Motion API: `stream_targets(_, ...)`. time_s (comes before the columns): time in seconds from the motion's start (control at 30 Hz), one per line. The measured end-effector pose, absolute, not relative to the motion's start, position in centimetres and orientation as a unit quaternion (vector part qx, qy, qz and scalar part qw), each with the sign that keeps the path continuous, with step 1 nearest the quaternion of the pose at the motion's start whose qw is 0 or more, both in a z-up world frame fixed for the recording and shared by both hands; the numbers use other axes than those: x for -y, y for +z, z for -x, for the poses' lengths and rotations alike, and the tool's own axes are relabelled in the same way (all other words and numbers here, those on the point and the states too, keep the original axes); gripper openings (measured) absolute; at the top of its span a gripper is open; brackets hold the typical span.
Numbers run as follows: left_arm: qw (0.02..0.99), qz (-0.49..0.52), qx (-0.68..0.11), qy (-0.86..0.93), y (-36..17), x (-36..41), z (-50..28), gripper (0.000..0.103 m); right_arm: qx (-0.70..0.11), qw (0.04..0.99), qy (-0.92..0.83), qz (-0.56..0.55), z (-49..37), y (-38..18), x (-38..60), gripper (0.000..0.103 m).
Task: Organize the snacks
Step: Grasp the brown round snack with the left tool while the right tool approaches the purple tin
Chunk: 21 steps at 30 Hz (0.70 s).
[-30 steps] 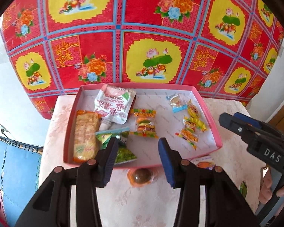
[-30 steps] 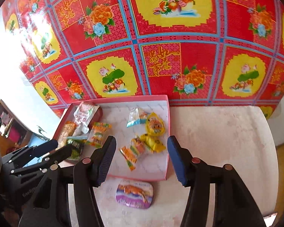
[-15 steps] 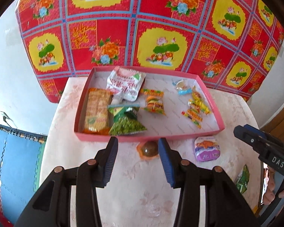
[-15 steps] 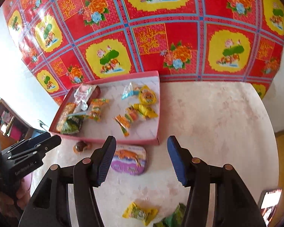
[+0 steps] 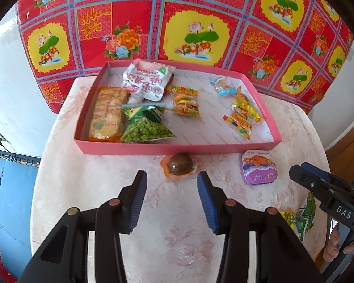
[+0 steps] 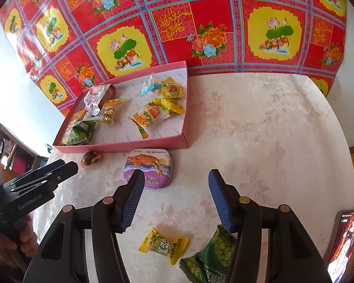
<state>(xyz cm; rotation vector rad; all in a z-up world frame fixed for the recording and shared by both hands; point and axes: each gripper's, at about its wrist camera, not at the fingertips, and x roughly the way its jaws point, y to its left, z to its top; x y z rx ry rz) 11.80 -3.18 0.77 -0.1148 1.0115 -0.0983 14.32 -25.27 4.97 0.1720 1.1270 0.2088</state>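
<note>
A pink tray (image 5: 177,149) (image 6: 129,145) holds several snack packs: a cracker pack (image 5: 107,113), a green pea bag (image 5: 146,129), a white pouch (image 5: 146,80) and small candies (image 5: 243,113). In front of it on the table lie a brown jelly cup (image 5: 179,166) (image 6: 90,158) and a purple tin (image 5: 259,170) (image 6: 149,168). My left gripper (image 5: 170,200) is open and empty, just short of the jelly cup. My right gripper (image 6: 175,200) is open and empty, its left finger over the tin's near edge. A yellow candy (image 6: 164,245) and a green pea bag (image 6: 214,254) lie below it.
The round marble-pattern table (image 6: 259,141) stands against a red floral cloth (image 5: 200,23). A phone (image 6: 344,240) lies at the table's right edge. The right gripper shows in the left wrist view (image 5: 323,193); the left gripper shows in the right wrist view (image 6: 42,179).
Both grippers have pulled back from the tray and toward the near table edge. The jelly cup, tin, yellow candy and green bag have come into view. Jaws stayed open.
</note>
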Motion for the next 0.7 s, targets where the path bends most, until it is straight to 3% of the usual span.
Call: stream_targets(0.7, 0.867, 0.027, -0.497, -0.043, -1.2, 5.3, -14.0, 0.047, -0.547, 0.826, 0.097, -0.093, -14.7, 3.6, 25.9, 0.058)
